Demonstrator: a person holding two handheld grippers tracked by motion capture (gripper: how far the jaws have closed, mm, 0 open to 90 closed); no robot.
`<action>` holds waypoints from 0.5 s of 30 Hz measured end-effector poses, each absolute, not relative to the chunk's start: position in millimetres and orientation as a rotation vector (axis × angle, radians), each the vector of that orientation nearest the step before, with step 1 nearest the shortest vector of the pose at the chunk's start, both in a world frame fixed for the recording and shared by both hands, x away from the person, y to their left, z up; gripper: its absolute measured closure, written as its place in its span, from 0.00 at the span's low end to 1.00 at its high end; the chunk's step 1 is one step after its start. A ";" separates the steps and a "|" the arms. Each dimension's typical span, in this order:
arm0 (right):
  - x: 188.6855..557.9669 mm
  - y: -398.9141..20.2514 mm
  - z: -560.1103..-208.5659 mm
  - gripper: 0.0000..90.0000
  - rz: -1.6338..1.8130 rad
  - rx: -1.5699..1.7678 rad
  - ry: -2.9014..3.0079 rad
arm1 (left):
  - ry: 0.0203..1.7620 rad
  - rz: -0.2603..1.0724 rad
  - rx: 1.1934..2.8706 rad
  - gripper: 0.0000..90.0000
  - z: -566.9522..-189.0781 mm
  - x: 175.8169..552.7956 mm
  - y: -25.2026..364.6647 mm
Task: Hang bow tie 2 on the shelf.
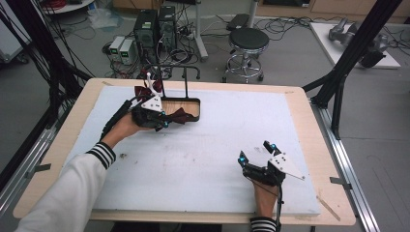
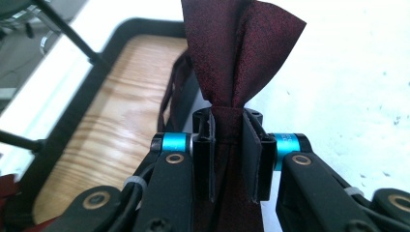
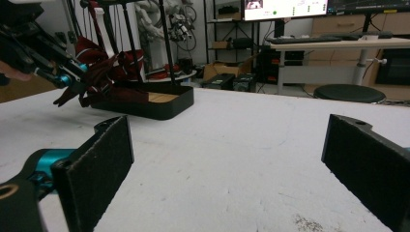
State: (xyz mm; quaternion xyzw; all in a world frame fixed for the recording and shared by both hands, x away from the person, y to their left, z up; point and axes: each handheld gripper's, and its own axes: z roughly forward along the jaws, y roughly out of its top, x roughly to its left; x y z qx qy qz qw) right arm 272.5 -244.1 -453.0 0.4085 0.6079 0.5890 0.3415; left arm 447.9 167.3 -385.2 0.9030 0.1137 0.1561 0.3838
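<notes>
Gripping a dark red bow tie (image 2: 232,53) at its knot, the left gripper (image 1: 162,122) has its jaws clenched on the fabric beside the black tray (image 1: 196,102) with a wooden floor, at the far left of the white table pad (image 1: 203,159). So the pick seems done. Whether the tie goes into the tray or onto the rack (image 1: 186,79) above it I cannot tell. On the right, the right gripper (image 1: 256,152) rests on the pad with jaws wide apart, holding nothing.
</notes>
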 end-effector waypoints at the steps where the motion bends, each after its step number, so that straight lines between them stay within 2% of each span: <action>1: 272.4 -244.0 -453.0 0.04 1.531 1.064 1.580 | 0.295 0.406 2.293 0.85 -383.1 447.4 168.6; 15: 272.8 -244.2 -453.0 0.04 1.532 1.061 1.581 | 0.370 0.446 2.103 0.85 -359.9 443.1 182.1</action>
